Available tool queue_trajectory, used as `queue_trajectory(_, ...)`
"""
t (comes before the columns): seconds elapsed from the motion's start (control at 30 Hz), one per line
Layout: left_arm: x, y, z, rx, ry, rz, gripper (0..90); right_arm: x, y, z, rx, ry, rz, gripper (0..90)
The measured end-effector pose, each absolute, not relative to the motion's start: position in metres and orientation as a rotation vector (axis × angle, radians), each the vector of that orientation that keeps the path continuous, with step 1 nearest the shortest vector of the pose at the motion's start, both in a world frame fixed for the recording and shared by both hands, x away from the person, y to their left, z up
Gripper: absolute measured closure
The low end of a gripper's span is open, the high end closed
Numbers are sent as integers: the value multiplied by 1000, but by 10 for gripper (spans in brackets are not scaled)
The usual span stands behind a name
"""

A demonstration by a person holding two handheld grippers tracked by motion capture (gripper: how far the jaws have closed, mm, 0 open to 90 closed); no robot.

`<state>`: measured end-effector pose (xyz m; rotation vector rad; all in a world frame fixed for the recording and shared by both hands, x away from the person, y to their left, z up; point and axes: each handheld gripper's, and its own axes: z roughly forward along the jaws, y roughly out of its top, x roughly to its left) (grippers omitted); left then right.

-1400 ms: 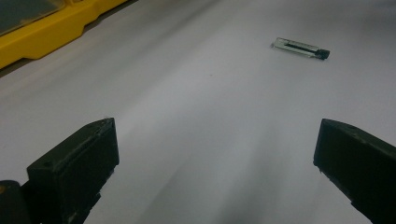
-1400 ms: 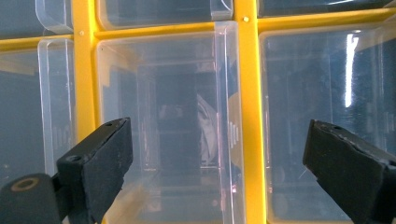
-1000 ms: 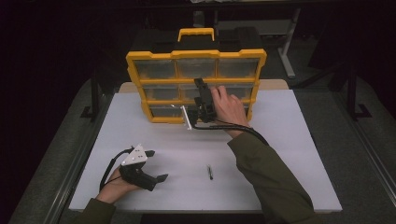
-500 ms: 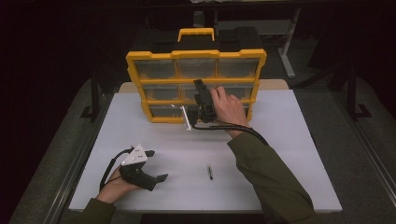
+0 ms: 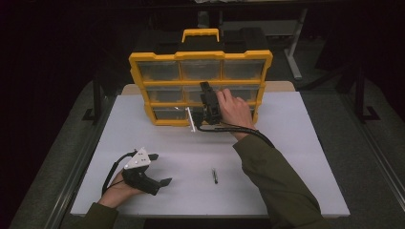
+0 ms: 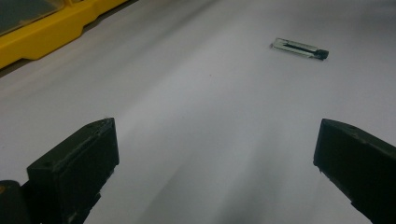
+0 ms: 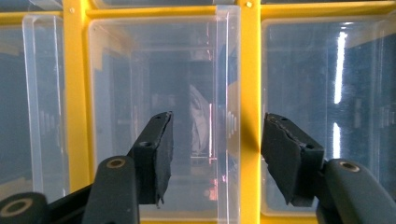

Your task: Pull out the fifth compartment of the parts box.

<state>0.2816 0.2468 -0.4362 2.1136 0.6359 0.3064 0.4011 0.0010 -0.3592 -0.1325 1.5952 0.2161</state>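
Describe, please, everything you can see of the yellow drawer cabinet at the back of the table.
The yellow drawer cabinet stands upright on the white table, with a yellow carry handle on top. Its plastic-looking frame holds rows of clear drawers. One bottom drawer juts forward, where the right gripper reaches with jaws apart.

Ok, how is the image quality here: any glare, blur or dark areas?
High view: white table is lit, surroundings nearly black. Left gripper view: small metal piece is sharp, near jaws softer, yellow organizer edge blurred. Right gripper view: bright vertical glare streaks on the clear drawer fronts.
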Motion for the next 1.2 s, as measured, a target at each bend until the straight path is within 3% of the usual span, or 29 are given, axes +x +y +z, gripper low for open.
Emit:
queue_trajectory(0.6,281,247,-436,2111,638,305,0,399,3,-358,-108,1599,226,596)
queue_trajectory(1.2,281,247,-435,2108,637,304,0,399,7,-359,-133,1581,173,685)
